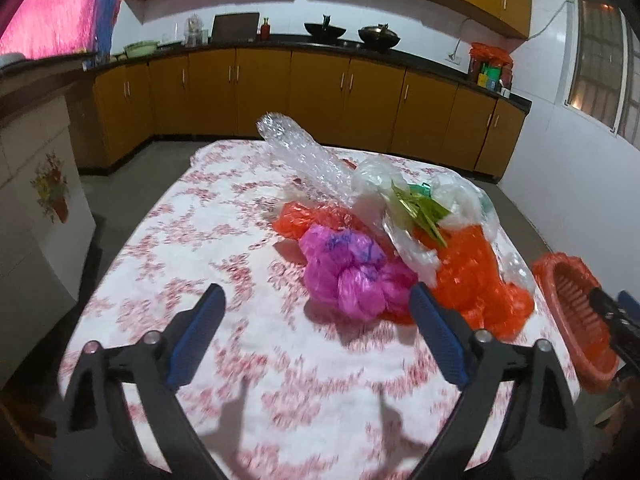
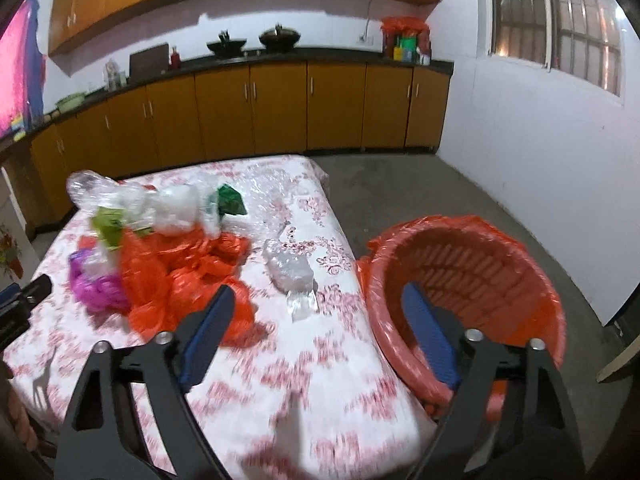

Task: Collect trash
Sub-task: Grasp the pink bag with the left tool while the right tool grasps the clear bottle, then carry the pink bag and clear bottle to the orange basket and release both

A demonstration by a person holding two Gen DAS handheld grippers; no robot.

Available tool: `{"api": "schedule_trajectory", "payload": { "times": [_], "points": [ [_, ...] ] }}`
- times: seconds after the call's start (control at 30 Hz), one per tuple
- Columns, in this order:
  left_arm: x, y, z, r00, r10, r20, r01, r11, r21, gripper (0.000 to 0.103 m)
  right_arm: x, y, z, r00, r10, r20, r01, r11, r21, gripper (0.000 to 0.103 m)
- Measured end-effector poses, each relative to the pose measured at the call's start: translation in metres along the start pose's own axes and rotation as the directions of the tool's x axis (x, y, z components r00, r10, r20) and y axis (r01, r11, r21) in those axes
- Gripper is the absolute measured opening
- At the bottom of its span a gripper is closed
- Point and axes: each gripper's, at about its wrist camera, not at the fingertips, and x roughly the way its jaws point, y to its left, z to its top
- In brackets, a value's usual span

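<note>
Both wrist views face forward, sharing table (image 1: 200, 240), basket (image 2: 500, 264)

A table covered with a white cloth printed in red floral patterns (image 1: 192, 240) carries a heap of crumpled plastic: a pink plastic bag (image 1: 352, 272) at the front, orange plastic bags (image 1: 476, 280) touching it, and clear bubble wrap (image 1: 308, 156) with white and green wrappers (image 1: 420, 208) piled on top. Apart from the heap, near the table's right edge, lies a small clear crumpled plastic bag (image 2: 290, 272).
</note>
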Motion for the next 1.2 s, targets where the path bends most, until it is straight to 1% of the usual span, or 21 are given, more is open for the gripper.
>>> {"api": "schedule_trajectory", "payload": {
  "times": [0.03, 0.1, 0.23, 0.3, 0.43, 0.57, 0.67, 0.73, 0.77, 0.83, 0.93, 1.03, 1.2],
  "points": [
    [0.007, 0.000, 0.003, 1.000, -0.006, -0.009, 0.006, 1.000, -0.003, 0.087, 0.012, -0.001, 0.004, 1.000, 0.005, -0.020, -0.005, 1.000, 0.005, 0.077],
    [0.019, -0.002, 0.005, 1.000, -0.016, -0.022, 0.015, 1.000, -0.005, 0.086, 0.035, -0.001, 0.009, 0.998, 0.017, -0.058, -0.016, 1.000, 0.014, 0.074],
    [0.043, -0.007, 0.010, 0.998, -0.017, -0.053, 0.017, 1.000, 0.005, 0.086, 0.068, 0.000, 0.015, 0.992, 0.039, -0.118, -0.037, 0.999, 0.021, 0.073],
    [0.051, -0.008, 0.010, 0.997, -0.018, -0.069, 0.018, 1.000, 0.004, 0.083, 0.080, 0.001, 0.015, 0.989, 0.047, -0.138, -0.045, 0.999, 0.020, 0.073],
    [0.069, -0.006, 0.011, 0.994, -0.028, -0.110, 0.027, 1.000, -0.014, 0.075, 0.102, 0.005, 0.013, 0.982, 0.053, -0.182, -0.053, 0.999, 0.003, 0.072],
    [0.082, -0.006, 0.009, 0.990, -0.037, -0.137, 0.034, 0.999, -0.024, 0.072, 0.114, 0.006, 0.013, 0.975, 0.074, -0.211, -0.075, 0.997, 0.002, 0.069],
    [0.084, -0.009, 0.009, 0.989, -0.059, -0.138, 0.056, 0.998, -0.023, 0.066, 0.119, 0.007, 0.012, 0.970, 0.087, -0.227, -0.090, 0.996, -0.004, 0.064],
    [0.085, -0.011, 0.010, 0.988, -0.073, -0.139, 0.071, 0.997, -0.017, 0.060, 0.122, 0.009, 0.012, 0.967, 0.096, -0.236, -0.100, 0.995, -0.007, 0.058],
    [0.086, -0.012, 0.010, 0.987, -0.076, -0.138, 0.075, 0.997, -0.014, 0.059, 0.122, 0.010, 0.012, 0.966, 0.099, -0.238, -0.104, 0.995, -0.009, 0.056],
    [0.087, -0.014, 0.011, 0.986, -0.088, -0.142, 0.087, 0.996, -0.014, 0.056, 0.123, 0.014, 0.011, 0.963, 0.104, -0.247, -0.111, 0.994, -0.018, 0.048],
    [0.089, -0.013, 0.012, 0.985, -0.100, -0.143, 0.098, 0.995, -0.018, 0.053, 0.123, 0.017, 0.009, 0.963, 0.102, -0.250, -0.113, 0.993, -0.029, 0.039],
    [0.088, -0.011, 0.012, 0.986, -0.106, -0.132, 0.106, 0.994, -0.009, 0.049, 0.120, 0.019, 0.008, 0.960, 0.115, -0.255, -0.126, 0.992, -0.028, 0.035],
    [0.075, -0.008, 0.010, 0.988, -0.111, -0.108, 0.111, 0.994, -0.009, 0.047, 0.111, 0.018, 0.007, 0.961, 0.120, -0.249, -0.129, 0.991, -0.020, 0.034]
  ]
}}
